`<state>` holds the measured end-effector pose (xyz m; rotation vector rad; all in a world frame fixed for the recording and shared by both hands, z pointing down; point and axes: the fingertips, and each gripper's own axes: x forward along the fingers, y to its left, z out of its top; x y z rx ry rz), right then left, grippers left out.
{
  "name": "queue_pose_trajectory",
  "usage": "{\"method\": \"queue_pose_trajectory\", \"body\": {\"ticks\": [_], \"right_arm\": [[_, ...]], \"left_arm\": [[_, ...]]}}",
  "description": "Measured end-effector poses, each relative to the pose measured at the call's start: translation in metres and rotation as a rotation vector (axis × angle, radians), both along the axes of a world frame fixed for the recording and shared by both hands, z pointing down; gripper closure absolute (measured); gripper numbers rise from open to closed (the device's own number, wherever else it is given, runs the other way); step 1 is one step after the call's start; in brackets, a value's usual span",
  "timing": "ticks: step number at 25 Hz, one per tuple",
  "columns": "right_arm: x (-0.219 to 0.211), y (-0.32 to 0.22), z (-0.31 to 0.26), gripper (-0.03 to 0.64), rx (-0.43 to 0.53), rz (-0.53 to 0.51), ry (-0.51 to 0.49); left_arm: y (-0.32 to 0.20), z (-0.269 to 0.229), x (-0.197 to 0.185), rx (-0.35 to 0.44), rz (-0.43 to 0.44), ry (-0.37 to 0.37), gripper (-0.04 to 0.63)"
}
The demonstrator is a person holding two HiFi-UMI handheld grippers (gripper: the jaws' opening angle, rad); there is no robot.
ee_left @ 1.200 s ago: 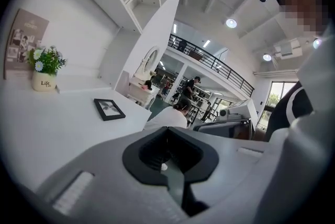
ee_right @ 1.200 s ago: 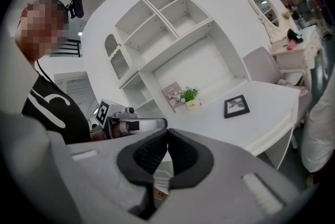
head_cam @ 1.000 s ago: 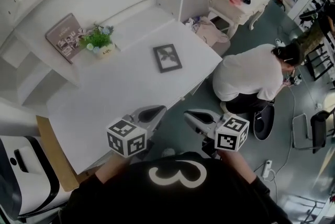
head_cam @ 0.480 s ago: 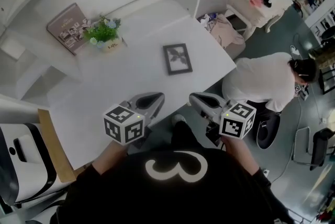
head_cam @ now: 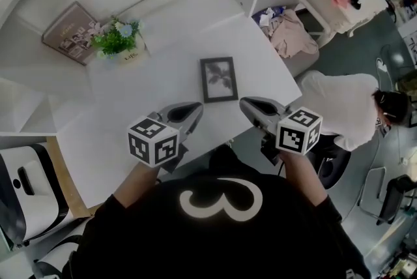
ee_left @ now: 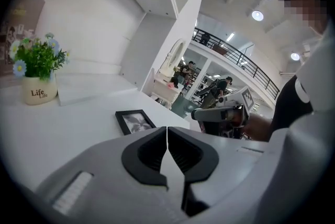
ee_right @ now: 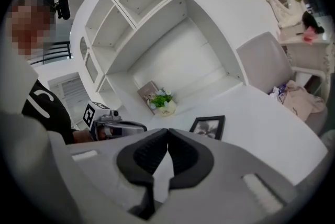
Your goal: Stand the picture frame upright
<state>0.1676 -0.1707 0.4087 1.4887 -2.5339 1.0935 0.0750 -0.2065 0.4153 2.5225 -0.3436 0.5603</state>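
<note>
A small black picture frame [head_cam: 218,79] lies flat on the white desk [head_cam: 156,88], face up; it also shows flat in the left gripper view [ee_left: 135,121] and the right gripper view [ee_right: 208,126]. My left gripper [head_cam: 194,107] hovers over the desk's near edge, just left of and nearer than the frame, jaws shut with nothing between them. My right gripper [head_cam: 246,103] is held at the near right of the frame, apart from it, shut and empty too.
A potted plant [head_cam: 117,40] and a leaning book or card [head_cam: 68,33] stand at the desk's back left. A chair with clothes [head_cam: 287,23] is at the right end. A person in white [head_cam: 348,108] crouches on the floor to the right. White shelving [ee_right: 136,13] rises behind.
Both grippers have come forward toward the desk, so the frame now lies just beyond their tips. The frame itself has not moved. Both stay shut.
</note>
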Motion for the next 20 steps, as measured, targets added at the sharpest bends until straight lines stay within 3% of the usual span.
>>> {"method": "queue_pose_trajectory", "body": {"ticks": [5,7,9,12,20], "right_arm": [[0.027,-0.032,0.024,0.613,-0.041,-0.05,0.054],[0.034,-0.043,0.035,0.558,-0.063,-0.074,0.074],[0.037,-0.051,0.048,0.552,-0.091,-0.112,0.113],[0.039,-0.064,0.065,0.511,-0.124,-0.171,0.184],[0.048,-0.096,0.108,0.466,-0.198,-0.234,0.328]], "left_arm": [[-0.029,0.019,0.024,-0.026,-0.015,-0.047,0.581],[-0.04,0.028,0.029,-0.034,-0.029,-0.071,0.58],[-0.048,0.037,0.035,-0.044,-0.04,-0.095,0.58],[-0.057,0.049,0.043,-0.068,-0.034,-0.126,0.499],[-0.08,0.093,0.053,-0.109,-0.045,-0.231,0.431]]}}
